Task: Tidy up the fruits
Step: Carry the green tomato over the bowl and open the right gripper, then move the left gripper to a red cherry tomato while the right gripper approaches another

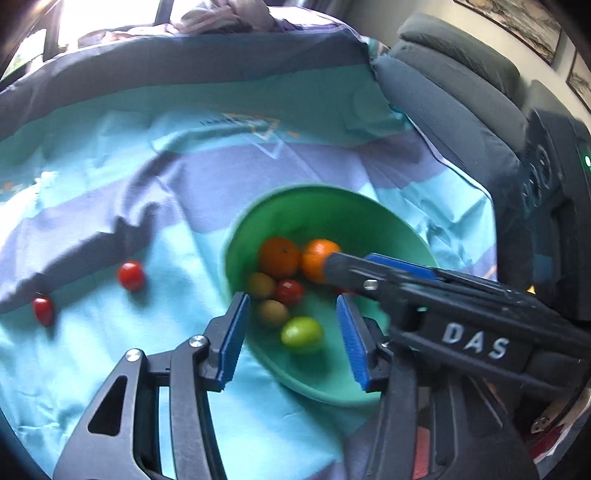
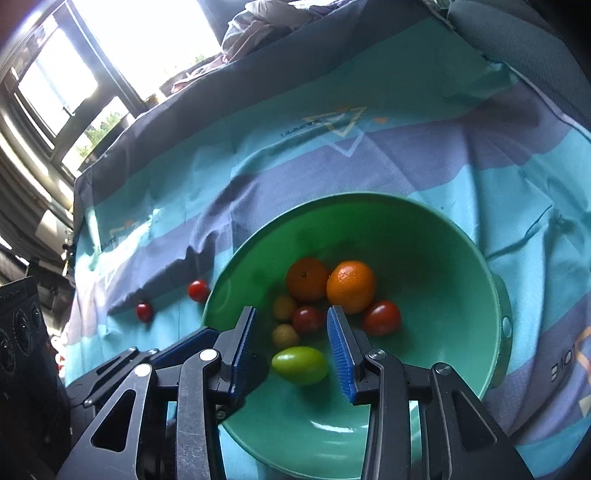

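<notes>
A green bowl (image 1: 332, 210) (image 2: 443, 251) sits on a striped blue cloth. It holds two oranges (image 1: 279, 256) (image 2: 351, 286), red tomatoes (image 1: 290, 291) (image 2: 382, 317), two small yellowish fruits (image 1: 272, 313) (image 2: 285, 335) and a green fruit (image 1: 302, 334) (image 2: 300, 364). Two red tomatoes (image 1: 130, 275) (image 2: 198, 290) lie on the cloth left of the bowl. My left gripper (image 1: 291, 339) is open and empty over the bowl's near rim. My right gripper (image 2: 291, 354) is open and empty above the green fruit; its body also crosses the left wrist view (image 1: 424, 291).
A grey sofa (image 1: 461, 92) borders the cloth on the right. A pile of clothes (image 2: 266, 26) lies at the far edge by a bright window. A black speaker-like box (image 2: 22, 332) stands at the left.
</notes>
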Demonstrator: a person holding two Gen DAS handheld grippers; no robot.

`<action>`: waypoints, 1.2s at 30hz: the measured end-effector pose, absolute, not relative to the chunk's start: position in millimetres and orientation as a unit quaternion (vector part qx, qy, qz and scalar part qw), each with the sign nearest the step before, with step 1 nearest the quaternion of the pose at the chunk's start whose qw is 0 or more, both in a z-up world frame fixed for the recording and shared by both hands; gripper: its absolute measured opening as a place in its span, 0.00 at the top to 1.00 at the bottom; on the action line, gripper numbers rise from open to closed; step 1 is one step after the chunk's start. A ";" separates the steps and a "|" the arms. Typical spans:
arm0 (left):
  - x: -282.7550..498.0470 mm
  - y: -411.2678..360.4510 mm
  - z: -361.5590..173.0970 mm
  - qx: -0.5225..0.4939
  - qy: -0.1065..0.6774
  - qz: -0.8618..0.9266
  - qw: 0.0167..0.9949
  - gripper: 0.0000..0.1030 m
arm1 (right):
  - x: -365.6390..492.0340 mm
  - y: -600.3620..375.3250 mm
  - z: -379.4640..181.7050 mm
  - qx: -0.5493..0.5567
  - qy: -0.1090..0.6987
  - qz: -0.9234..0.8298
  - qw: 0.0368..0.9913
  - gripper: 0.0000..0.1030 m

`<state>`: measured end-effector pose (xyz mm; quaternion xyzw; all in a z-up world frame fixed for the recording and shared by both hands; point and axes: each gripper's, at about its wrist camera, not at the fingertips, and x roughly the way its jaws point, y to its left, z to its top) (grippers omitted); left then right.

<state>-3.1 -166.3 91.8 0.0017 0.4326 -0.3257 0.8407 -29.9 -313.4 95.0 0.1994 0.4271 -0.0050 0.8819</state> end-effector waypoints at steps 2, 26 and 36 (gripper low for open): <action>4.1 -144.5 98.7 -0.008 0.429 -0.288 0.856 0.48 | -29.0 -307.2 103.5 0.187 0.413 -0.004 0.891 0.60; 104.3 13.9 32.3 -0.089 0.502 -0.017 0.860 0.48 | 98.2 -148.3 48.8 0.046 0.511 0.011 0.858 0.56; 113.0 20.8 23.9 -0.104 0.514 -0.013 0.851 0.52 | 106.4 -141.1 26.8 0.009 0.528 -0.008 0.849 0.56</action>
